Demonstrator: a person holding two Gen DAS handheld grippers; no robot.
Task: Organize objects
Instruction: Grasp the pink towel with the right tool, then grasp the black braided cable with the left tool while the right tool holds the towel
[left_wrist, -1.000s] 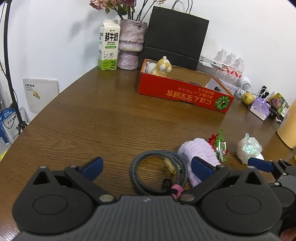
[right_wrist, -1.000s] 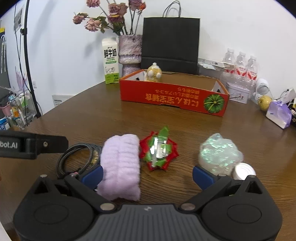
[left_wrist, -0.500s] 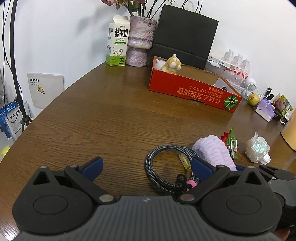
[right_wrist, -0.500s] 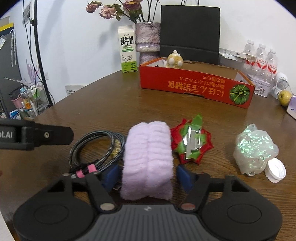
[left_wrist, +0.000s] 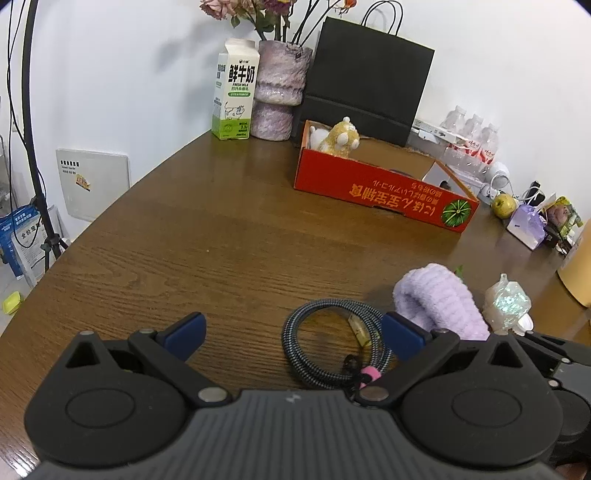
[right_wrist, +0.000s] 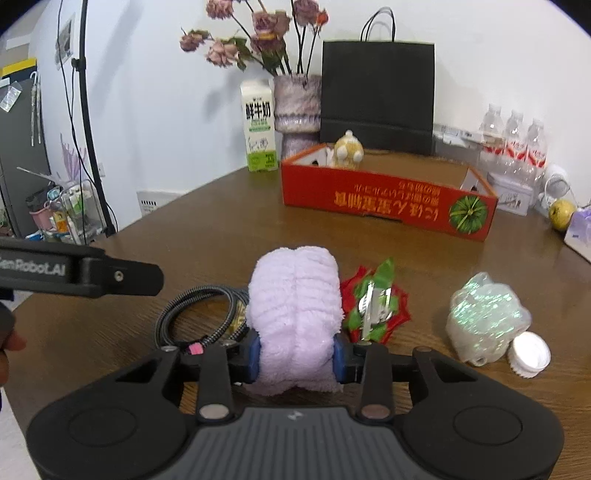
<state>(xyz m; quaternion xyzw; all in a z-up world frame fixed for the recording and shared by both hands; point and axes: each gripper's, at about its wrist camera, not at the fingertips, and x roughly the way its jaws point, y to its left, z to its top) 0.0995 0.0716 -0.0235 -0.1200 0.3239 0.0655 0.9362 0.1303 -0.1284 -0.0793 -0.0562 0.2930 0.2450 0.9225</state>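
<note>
Our right gripper (right_wrist: 297, 360) pinches the rolled lilac towel (right_wrist: 295, 314) on the table (right_wrist: 229, 221), jaws just closed on it; our left gripper (left_wrist: 291, 330) hangs spread beside the coiled cable (left_wrist: 332, 343). Grasp made, we judge a lift toward the red box (right_wrist: 384, 201) comes next. Only the right view shows the bow (right_wrist: 376, 304) whole.

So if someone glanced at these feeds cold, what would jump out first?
First, the fluffy lilac towel roll at the near edge of the table, squeezed between the right gripper pads, whose jaws have just been closing on it. Next, the red cardboard box further back with a yellow plush toy in its left corner. The left gripper hangs open over the coiled braided cable beside the towel.
</note>
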